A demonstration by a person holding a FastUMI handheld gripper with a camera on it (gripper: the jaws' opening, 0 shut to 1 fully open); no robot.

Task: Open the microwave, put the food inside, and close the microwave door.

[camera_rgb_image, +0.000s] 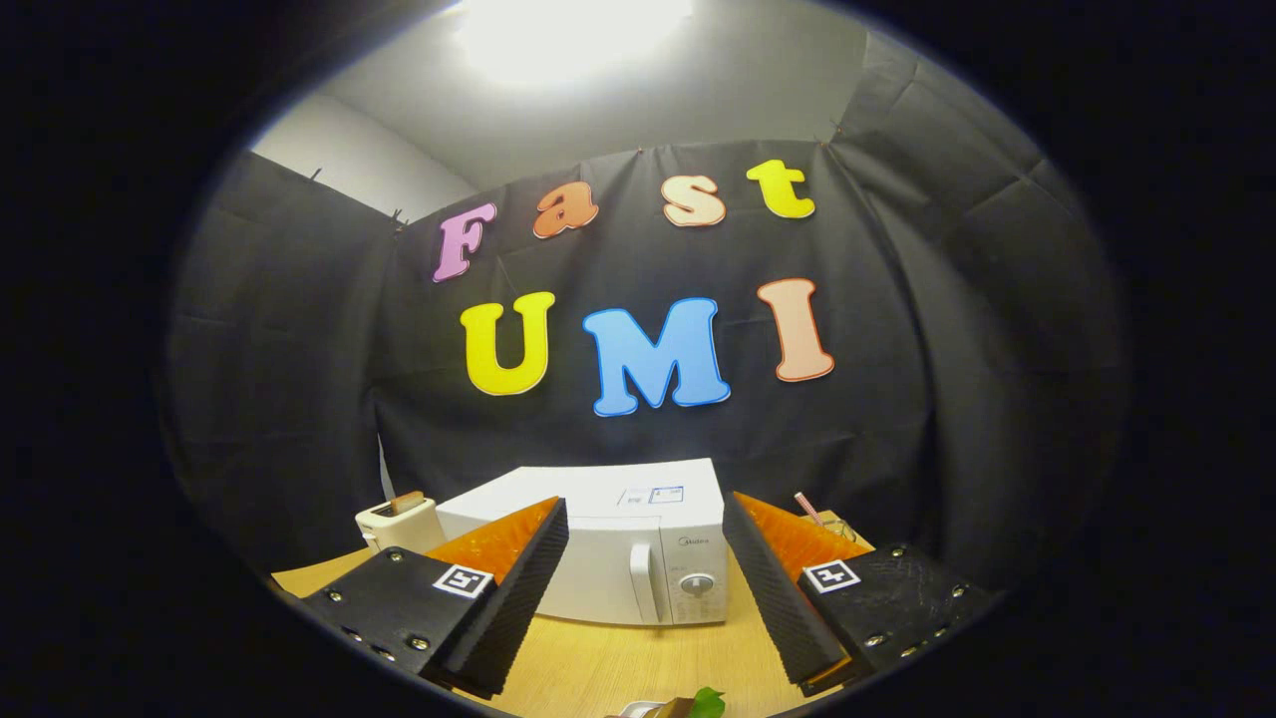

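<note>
Gripper view: the gripper (646,588) is released, its fingers spread wide with nothing between them. Beyond them at twelve o'clock the white microwave (598,548) stands on the wooden desk (638,663), door shut, its upright handle (643,581) seen through the gap and the knob (695,585) just at the handle's three o'clock. A toaster (399,523) sits at the microwave's nine o'clock. The food (683,707) lies at six o'clock, on the near side of the fingertips, and is only partly visible.

The step in hand looks like opening the door. Best to come straight ahead, centre the handle between the fingers, clamp firmly, then pull along the door's swing rather than straight back.
</note>
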